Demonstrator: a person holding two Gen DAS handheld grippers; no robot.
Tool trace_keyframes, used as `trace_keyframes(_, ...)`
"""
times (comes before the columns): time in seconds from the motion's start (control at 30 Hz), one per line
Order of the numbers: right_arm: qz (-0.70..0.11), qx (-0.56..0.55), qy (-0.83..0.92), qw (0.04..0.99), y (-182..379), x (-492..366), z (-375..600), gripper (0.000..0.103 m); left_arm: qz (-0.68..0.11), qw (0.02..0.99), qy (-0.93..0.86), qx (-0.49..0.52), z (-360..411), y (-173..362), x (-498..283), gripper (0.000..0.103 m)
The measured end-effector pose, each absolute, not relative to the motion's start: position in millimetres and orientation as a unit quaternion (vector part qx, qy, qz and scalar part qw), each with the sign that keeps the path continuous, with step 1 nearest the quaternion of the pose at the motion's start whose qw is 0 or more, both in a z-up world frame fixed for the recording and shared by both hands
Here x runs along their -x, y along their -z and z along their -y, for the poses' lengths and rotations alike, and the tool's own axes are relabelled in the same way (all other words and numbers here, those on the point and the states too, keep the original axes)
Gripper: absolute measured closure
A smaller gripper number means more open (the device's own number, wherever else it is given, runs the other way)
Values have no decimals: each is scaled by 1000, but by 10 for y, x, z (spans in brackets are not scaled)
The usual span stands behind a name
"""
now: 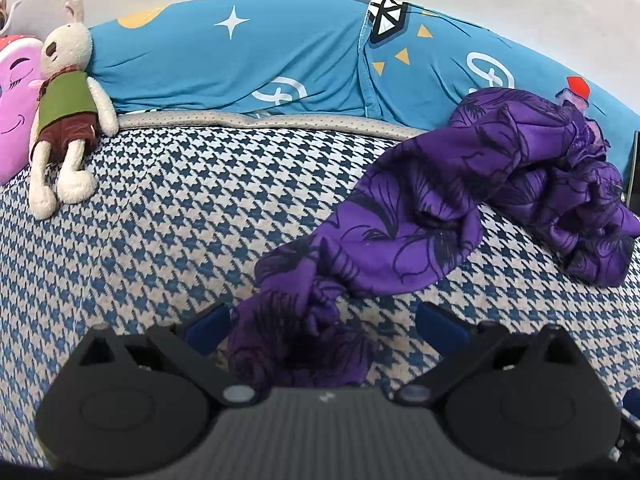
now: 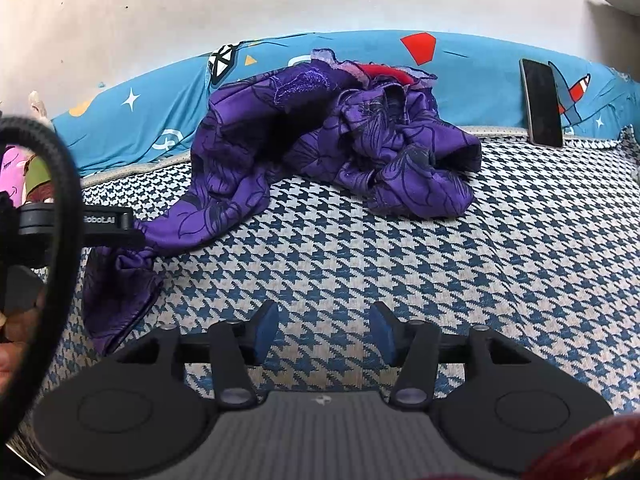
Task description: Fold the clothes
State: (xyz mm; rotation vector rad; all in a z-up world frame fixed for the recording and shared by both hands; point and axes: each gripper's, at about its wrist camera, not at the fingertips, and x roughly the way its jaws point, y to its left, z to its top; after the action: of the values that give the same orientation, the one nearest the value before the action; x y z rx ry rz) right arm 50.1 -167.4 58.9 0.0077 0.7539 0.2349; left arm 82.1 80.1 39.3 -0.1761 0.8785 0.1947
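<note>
A crumpled purple garment [image 1: 400, 232] with a dark floral print lies on the houndstooth bed cover [image 1: 160, 220]. Its bulk is heaped against the blue bolster at the far right. One twisted end trails toward me and lies between the wide-apart fingers of my left gripper [image 1: 324, 326], which is open. In the right wrist view the same garment [image 2: 320, 140] sits ahead and to the left. My right gripper [image 2: 324, 332] hovers open over bare cover [image 2: 440, 260] with nothing between its fingers. The left gripper's body [image 2: 108, 220] shows at the left edge, over the garment's trailing end.
A long blue patterned bolster [image 1: 240, 60] runs along the wall. A plush rabbit [image 1: 64, 100] and a pink cushion [image 1: 16, 100] lean at the far left. A dark phone [image 2: 542, 102] stands against the bolster at the right. A hand [image 2: 8, 352] shows at the left edge.
</note>
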Motion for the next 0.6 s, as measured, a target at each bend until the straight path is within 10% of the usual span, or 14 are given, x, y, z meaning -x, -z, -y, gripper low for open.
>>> trace_keyframes(0.6,-306,42,-159,938,-637,-1187,1381,51,-444,885,-92,104,-784,-290,-997,0)
